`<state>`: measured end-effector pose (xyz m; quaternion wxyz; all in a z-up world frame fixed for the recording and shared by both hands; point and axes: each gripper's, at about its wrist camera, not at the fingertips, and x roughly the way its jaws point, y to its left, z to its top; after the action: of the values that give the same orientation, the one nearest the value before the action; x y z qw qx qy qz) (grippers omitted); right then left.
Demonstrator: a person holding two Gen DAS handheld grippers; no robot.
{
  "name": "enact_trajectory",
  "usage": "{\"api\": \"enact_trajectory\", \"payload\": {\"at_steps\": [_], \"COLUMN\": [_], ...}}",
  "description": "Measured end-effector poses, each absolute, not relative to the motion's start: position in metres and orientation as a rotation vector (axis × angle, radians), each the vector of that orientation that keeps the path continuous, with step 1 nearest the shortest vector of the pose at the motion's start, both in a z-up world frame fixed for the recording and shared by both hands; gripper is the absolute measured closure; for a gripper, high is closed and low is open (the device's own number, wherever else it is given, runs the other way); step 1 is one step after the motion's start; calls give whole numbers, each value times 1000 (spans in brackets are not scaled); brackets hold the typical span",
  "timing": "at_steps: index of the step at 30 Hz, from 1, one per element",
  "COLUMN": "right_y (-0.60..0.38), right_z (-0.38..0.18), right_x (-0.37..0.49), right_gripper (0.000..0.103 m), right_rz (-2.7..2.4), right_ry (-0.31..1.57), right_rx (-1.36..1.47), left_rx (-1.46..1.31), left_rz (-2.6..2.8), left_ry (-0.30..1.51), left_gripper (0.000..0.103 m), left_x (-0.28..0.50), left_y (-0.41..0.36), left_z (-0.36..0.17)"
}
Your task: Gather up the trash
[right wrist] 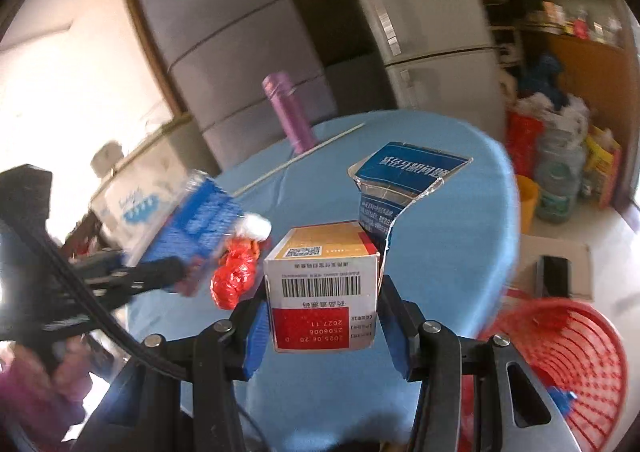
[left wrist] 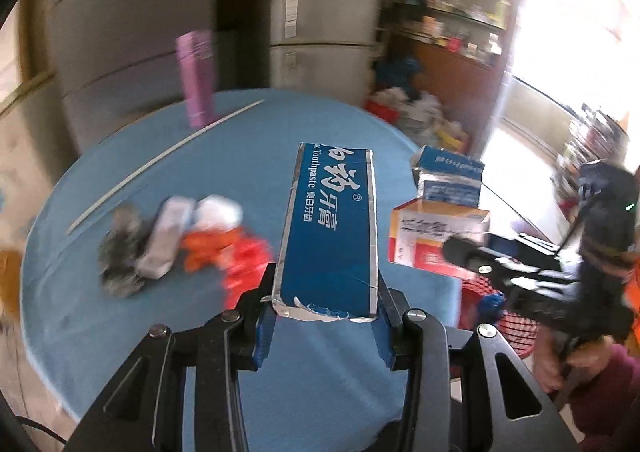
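Note:
My left gripper [left wrist: 324, 292] is shut on the near end of a long blue toothpaste box [left wrist: 332, 228], held above the round blue table [left wrist: 180, 340]. My right gripper [right wrist: 324, 316] is shut on a white, orange and red medicine box [right wrist: 324, 284]. A torn blue carton [right wrist: 400, 188] leans against the far side of that box; whether it is gripped too I cannot tell. In the left wrist view the right gripper [left wrist: 452, 252] with its boxes [left wrist: 436, 240] hangs over the red mesh basket [left wrist: 516, 332]. On the table lie a red plastic bag [left wrist: 236, 256], a white packet [left wrist: 164, 240] and a grey crumpled wad [left wrist: 120, 264].
A purple bottle [left wrist: 196, 80] stands at the table's far edge beside a long white stick [left wrist: 160, 160]. The red basket [right wrist: 560, 364] sits low by the table's right edge. Grey refrigerators [right wrist: 248, 44] stand behind. Bags and a water jug [right wrist: 556, 180] crowd the floor at the right.

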<state>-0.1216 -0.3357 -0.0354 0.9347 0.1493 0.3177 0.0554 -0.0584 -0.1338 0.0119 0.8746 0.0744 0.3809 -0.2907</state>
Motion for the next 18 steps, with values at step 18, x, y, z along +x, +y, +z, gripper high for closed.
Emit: {"api": "enact_trajectory", "payload": {"at_steps": [18], "right_y": [-313], "right_z": [-70], "right_x": [-50], "right_gripper": [35], "right_rz": [198], "right_ry": [877], "right_rx": [521], "left_rx": [39], "left_rz": [-524], "left_ry": [835], "left_gripper": [60], "left_x": [-36], "left_y": [-64], "left_z": [-8]}}
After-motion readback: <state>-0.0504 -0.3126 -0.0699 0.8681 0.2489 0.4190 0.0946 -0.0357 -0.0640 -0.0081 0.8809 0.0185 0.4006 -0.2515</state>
